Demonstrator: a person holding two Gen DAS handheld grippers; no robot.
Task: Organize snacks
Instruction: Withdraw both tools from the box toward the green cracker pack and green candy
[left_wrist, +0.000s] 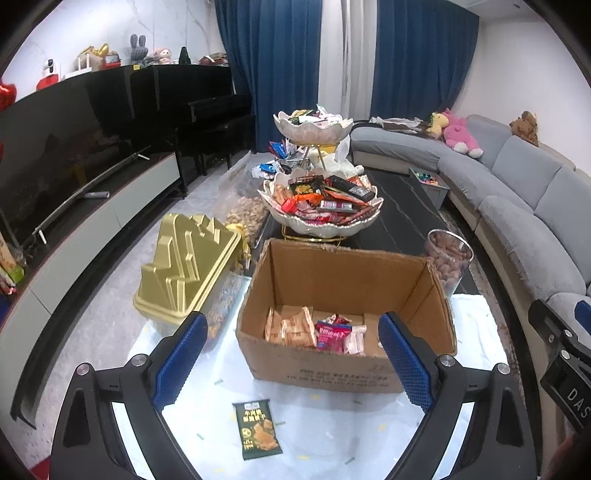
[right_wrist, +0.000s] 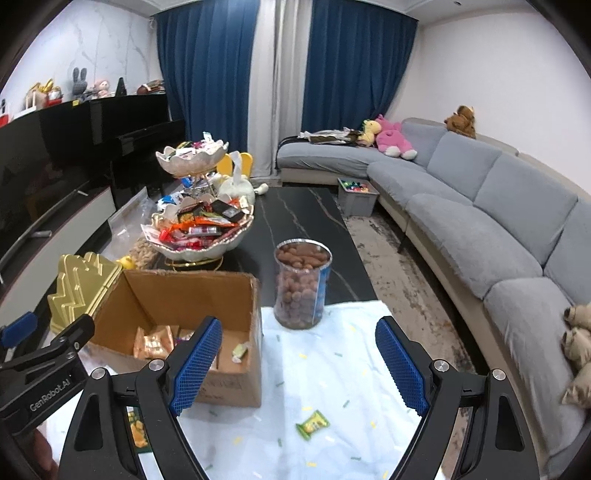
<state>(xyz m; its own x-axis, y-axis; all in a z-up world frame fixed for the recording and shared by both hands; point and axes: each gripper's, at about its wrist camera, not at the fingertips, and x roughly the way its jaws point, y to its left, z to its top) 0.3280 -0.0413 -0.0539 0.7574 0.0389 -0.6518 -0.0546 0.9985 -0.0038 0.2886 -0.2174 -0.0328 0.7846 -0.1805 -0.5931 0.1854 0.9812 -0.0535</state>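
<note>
Snacks (left_wrist: 308, 328) lie in the open cardboard box (left_wrist: 347, 365) on the white-covered worktop (left_wrist: 332, 424); a dark green packet (left_wrist: 256, 430) sits just before it. Left gripper (left_wrist: 291, 363) and right gripper (right_wrist: 299, 367) fingers spread wide, holding nothing.

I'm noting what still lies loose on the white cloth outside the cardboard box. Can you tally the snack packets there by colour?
Dark green packet: 1, in front of the cardboard box
Light green packet: 1, further toward the sofa side
Total: 2 loose packets on the white cloth
</note>
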